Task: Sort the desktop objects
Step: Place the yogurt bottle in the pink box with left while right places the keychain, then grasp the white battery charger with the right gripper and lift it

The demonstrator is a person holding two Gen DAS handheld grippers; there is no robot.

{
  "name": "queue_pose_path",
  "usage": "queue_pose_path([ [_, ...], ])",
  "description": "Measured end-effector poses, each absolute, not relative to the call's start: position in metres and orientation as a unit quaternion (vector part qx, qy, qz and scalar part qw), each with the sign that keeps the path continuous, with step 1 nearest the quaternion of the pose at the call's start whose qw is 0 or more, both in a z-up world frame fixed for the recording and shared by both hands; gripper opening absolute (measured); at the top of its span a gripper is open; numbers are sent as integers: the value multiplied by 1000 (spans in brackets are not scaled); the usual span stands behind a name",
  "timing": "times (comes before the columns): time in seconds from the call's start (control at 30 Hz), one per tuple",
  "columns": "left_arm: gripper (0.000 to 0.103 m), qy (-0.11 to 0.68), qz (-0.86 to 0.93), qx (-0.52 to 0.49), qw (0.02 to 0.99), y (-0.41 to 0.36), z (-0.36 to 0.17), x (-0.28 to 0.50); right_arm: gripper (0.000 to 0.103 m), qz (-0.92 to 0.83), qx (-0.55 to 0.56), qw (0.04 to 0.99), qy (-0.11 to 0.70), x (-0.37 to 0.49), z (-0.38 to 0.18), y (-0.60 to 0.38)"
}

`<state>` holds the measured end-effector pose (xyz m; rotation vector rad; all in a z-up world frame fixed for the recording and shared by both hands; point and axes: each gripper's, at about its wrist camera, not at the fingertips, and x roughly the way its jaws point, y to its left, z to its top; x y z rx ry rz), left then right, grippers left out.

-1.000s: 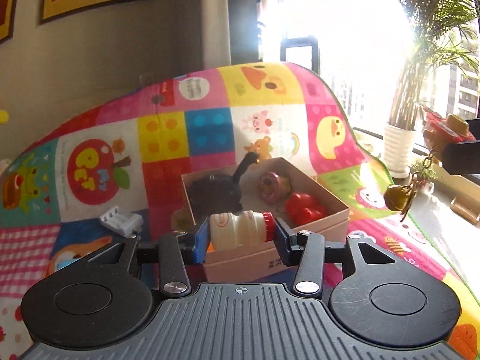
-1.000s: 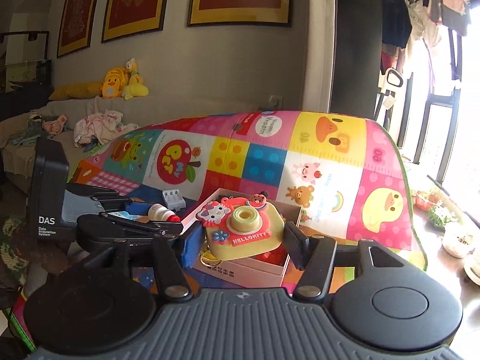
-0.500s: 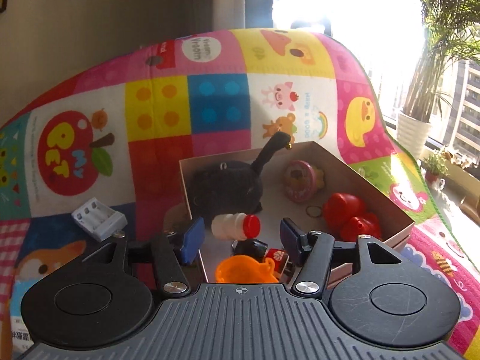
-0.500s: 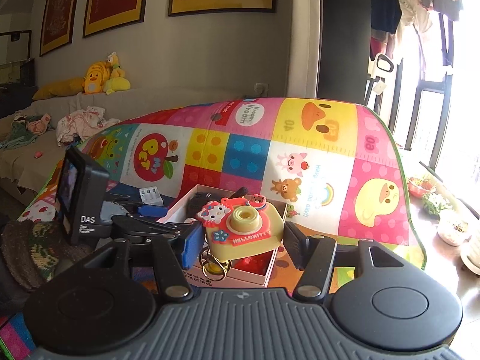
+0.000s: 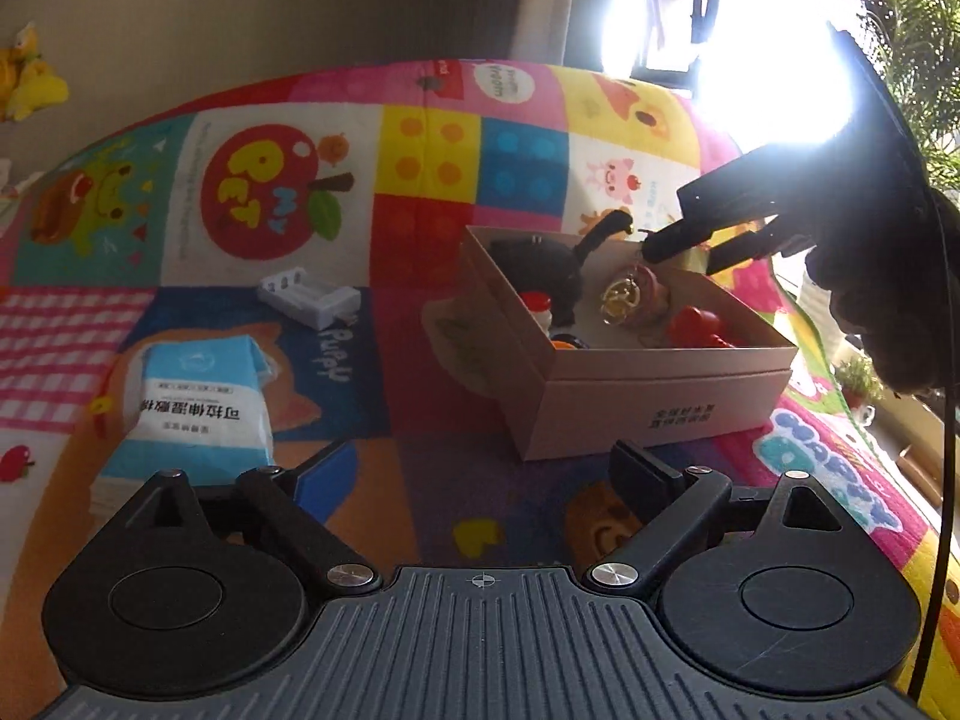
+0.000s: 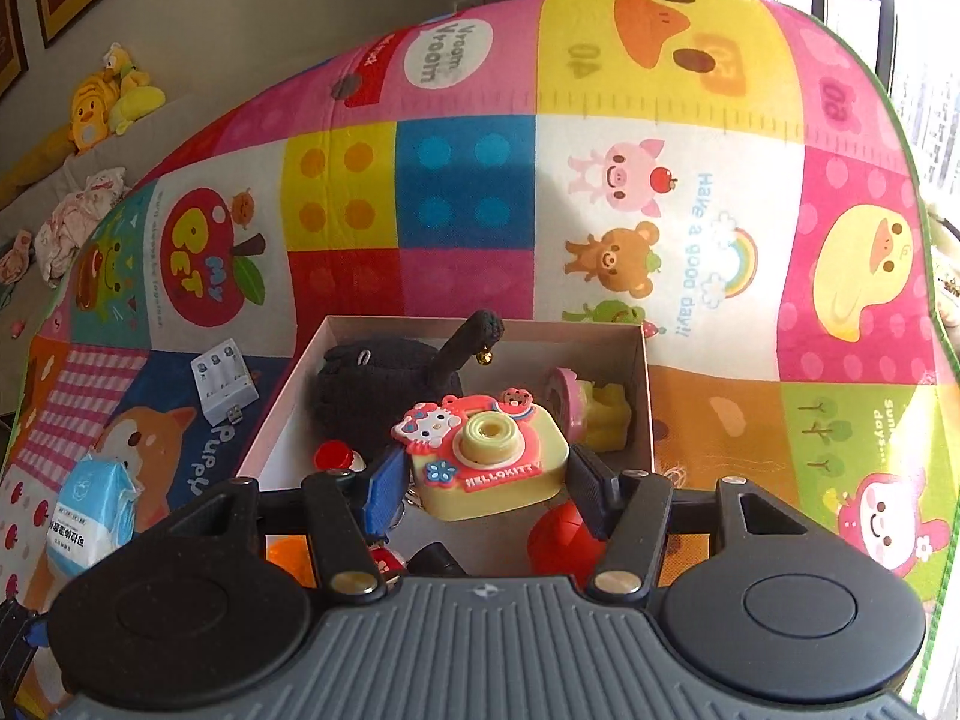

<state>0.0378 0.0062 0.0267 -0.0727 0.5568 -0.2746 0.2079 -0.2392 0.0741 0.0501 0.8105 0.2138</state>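
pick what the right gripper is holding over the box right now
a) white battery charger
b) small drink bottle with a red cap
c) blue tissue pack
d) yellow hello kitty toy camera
d: in the right wrist view the right gripper is shut on the yellow hello kitty toy camera, its fingers pressing both sides above the open box.

Box (image 6: 647, 396) crowded with toys, open mat (image 5: 432, 396) between box and tissue pack (image 5: 192, 396)

Box (image 5: 660, 414) sits on mat (image 5: 420, 252); charger (image 5: 309, 297) and packet (image 5: 198, 402) lie left.
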Motion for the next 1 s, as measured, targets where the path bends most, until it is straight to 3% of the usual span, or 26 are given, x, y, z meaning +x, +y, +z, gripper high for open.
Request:
queue_pose_path([
  [0.2,96,279,-121,-61,951,27,15,37,63,76,-1,900,428,228,52,-230],
  [0.43,97,270,-113,-92,952,39,14,37,75,85,-44,920,381,202,94,-215],
  [0.53,100,253,-96,-99,957,45,18,33,91,133,-49,923,359,196,115,-183],
  [0.63,101,236,-72,-109,963,52,22,30,99,186,-60,909,367,209,120,-135],
  [0.83,102,244,-42,-139,959,68,16,35,99,220,-75,871,434,266,85,-33],
  [1.0,102,251,-23,-159,955,78,12,38,99,193,-158,869,427,298,36,25],
])
